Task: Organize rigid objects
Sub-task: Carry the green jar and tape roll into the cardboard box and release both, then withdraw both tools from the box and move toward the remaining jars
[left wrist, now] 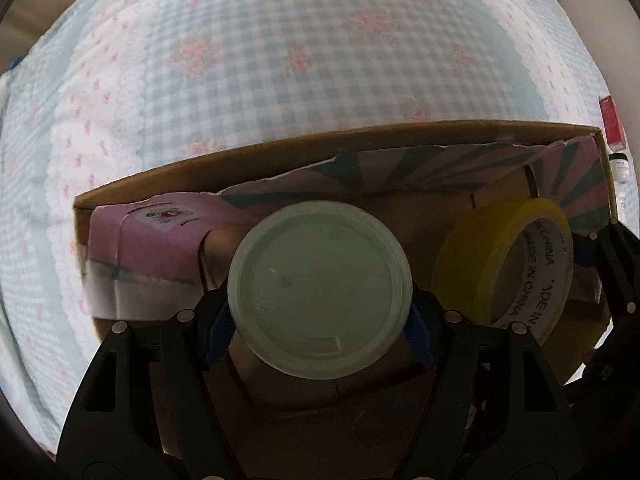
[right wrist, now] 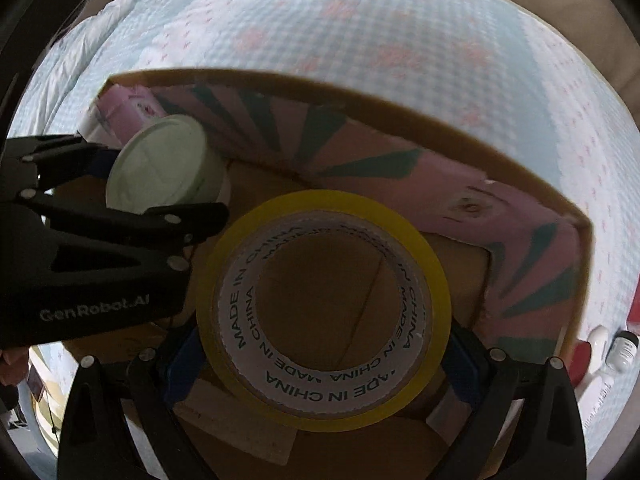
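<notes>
My left gripper (left wrist: 320, 322) is shut on a round pale green lidded tub (left wrist: 320, 290) and holds it inside an open cardboard box (left wrist: 280, 148). My right gripper (right wrist: 324, 354) is shut on a yellow tape roll (right wrist: 434, 280) with "MADE IN CHINA" on its core, also inside the cardboard box (right wrist: 400, 110). In the left wrist view the tape roll (left wrist: 480, 248) sits to the right of the tub. In the right wrist view the tub (right wrist: 160, 168) and left gripper (right wrist: 120, 216) are at the left.
A pink carton (left wrist: 140, 248) lies in the box's left end; a pink and teal patterned liner (right wrist: 360, 148) runs along its far wall. The box sits on a checked blue and pink quilt (left wrist: 300, 40). Small bottles (right wrist: 620, 346) and a red box (left wrist: 610, 120) lie right of it.
</notes>
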Demonstrator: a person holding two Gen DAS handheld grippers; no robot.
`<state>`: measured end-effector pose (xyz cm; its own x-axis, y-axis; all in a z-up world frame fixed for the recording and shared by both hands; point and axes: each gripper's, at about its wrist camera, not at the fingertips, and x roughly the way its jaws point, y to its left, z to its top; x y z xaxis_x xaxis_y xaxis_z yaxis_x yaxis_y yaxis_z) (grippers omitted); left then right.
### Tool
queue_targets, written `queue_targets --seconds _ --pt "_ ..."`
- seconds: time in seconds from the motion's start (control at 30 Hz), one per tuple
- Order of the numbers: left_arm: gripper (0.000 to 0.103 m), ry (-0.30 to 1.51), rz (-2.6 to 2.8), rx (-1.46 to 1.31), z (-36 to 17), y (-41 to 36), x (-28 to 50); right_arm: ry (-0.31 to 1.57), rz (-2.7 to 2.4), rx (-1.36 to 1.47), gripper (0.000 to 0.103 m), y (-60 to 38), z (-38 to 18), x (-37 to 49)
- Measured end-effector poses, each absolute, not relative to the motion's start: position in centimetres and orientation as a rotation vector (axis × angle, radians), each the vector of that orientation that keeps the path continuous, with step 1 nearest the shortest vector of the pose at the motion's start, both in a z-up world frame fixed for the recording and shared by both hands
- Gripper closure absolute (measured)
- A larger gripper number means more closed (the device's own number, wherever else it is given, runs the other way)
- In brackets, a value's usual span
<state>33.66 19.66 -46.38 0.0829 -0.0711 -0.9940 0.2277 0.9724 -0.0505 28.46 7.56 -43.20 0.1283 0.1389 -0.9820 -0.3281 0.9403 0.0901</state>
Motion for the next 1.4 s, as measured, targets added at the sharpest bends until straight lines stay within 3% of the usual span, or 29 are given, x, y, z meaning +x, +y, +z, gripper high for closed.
queue_targets --seconds 0.13,0.17,0.2,0.33,0.83,1.07,1.4 --pt "0.035 1.455 -0.215 0.142 -46.1 19.4 33.9 1.393 0.339 -0.136 0.004 7.4 -43.5 28.5" --pt "0.027 1.449 -0.218 0.149 -45.9 19.2 33.9 1.39 0.339 -0.135 0.003 7.4 -43.6 28.4" --pt "0.0 1.446 -0.226 0.148 -45.7 19.1 33.9 1.399 0.33 -0.149 0.003 7.4 -43.8 28.4" --pt "0.0 1.404 -0.24 0.164 -44.9 18.6 33.5 1.459 0.341 -0.205 0.001 7.7 -44.7 27.6" --pt "0.0 1.351 -0.226 0.117 -41.1 19.5 33.1 1.389 0.337 -0.174 0.0 6.3 -42.1 25.3" --pt "0.0 1.268 -0.225 0.099 -34.8 20.4 30.0 1.325 0.33 -0.174 0.0 5.7 -37.9 23.4" --pt "0.0 1.044 -0.223 0.07 -21.7 22.6 22.8 1.184 0.313 -0.167 0.0 5.5 -26.7 18.6"
